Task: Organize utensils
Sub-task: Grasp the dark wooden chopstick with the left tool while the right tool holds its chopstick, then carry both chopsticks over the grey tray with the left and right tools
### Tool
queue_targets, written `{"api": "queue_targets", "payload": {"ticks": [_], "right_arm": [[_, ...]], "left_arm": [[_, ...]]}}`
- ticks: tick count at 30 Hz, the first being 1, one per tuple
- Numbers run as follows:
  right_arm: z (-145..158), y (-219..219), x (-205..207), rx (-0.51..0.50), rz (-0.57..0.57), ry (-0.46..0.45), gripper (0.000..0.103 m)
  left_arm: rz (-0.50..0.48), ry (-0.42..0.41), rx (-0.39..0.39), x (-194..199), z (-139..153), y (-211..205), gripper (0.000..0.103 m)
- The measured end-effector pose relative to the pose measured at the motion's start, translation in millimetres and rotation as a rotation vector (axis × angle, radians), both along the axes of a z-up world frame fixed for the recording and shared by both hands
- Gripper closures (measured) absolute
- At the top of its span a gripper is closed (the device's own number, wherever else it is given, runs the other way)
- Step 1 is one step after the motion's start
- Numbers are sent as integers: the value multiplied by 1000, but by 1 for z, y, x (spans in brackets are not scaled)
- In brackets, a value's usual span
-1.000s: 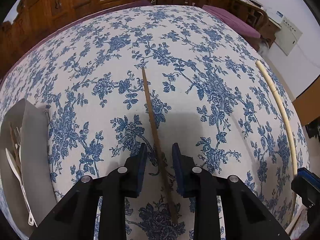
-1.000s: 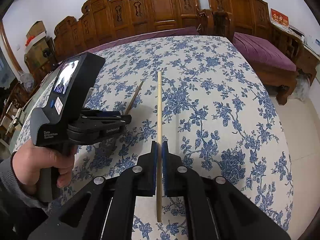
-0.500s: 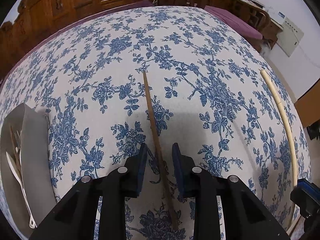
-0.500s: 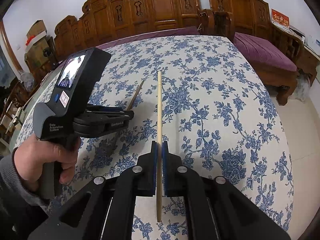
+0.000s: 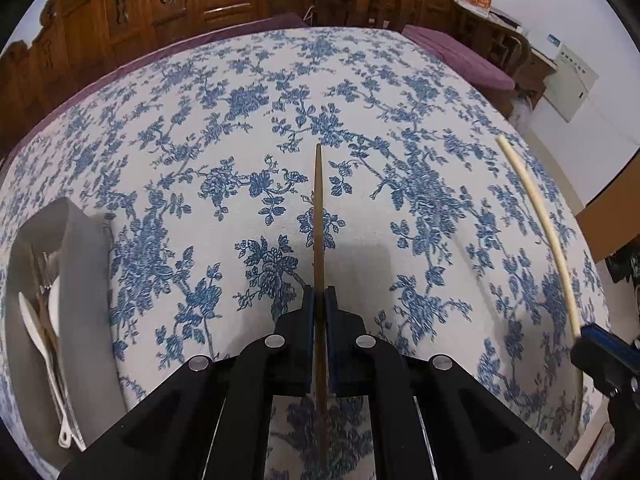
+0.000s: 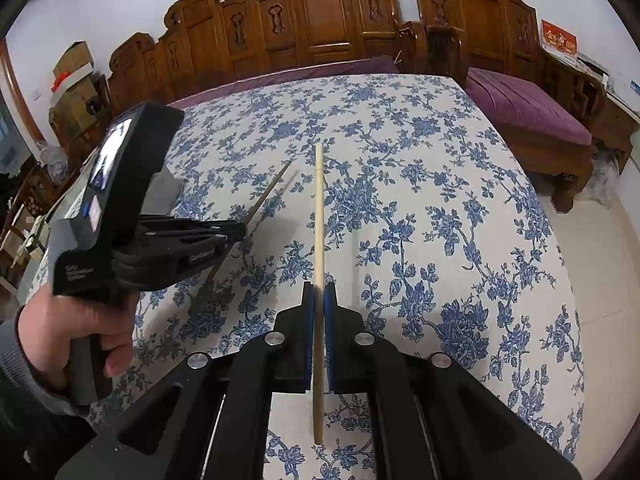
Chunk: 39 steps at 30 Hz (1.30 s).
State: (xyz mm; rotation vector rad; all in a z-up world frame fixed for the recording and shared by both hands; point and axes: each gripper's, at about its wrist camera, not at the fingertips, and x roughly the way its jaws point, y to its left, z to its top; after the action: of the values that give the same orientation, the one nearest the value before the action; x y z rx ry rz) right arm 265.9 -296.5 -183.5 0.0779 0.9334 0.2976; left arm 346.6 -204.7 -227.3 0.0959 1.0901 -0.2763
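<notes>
My left gripper [image 5: 319,294] is shut on a dark brown chopstick [image 5: 319,216] that points away along the fingers, above the blue floral tablecloth [image 5: 240,128]. My right gripper [image 6: 319,292] is shut on a pale chopstick [image 6: 319,208] held the same way. In the right wrist view the left gripper [image 6: 236,232] is at the left, lifted, with the brown chopstick [image 6: 272,190] sticking out of it. The pale chopstick [image 5: 540,220] also shows at the right of the left wrist view.
A grey tray [image 5: 92,280] at the table's left edge holds white plastic cutlery [image 5: 40,332]. Carved wooden benches [image 6: 312,20] with purple cushions [image 6: 528,108] stand behind and to the right of the table. Boxes [image 6: 72,76] sit at the far left.
My left gripper has shut on the brown chopstick, which lay between its open jaws before, and raised it off the cloth. My right gripper still holds the pale chopstick.
</notes>
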Motion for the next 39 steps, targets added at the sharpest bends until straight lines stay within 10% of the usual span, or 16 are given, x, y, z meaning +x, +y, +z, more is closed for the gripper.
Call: {"api": "queue_targets", "payload": {"ticks": [39], "right_arm": [[55, 102, 2, -6, 117, -94, 97]], "left_arm": [[-21, -194, -93, -65, 114, 105, 99]]}}
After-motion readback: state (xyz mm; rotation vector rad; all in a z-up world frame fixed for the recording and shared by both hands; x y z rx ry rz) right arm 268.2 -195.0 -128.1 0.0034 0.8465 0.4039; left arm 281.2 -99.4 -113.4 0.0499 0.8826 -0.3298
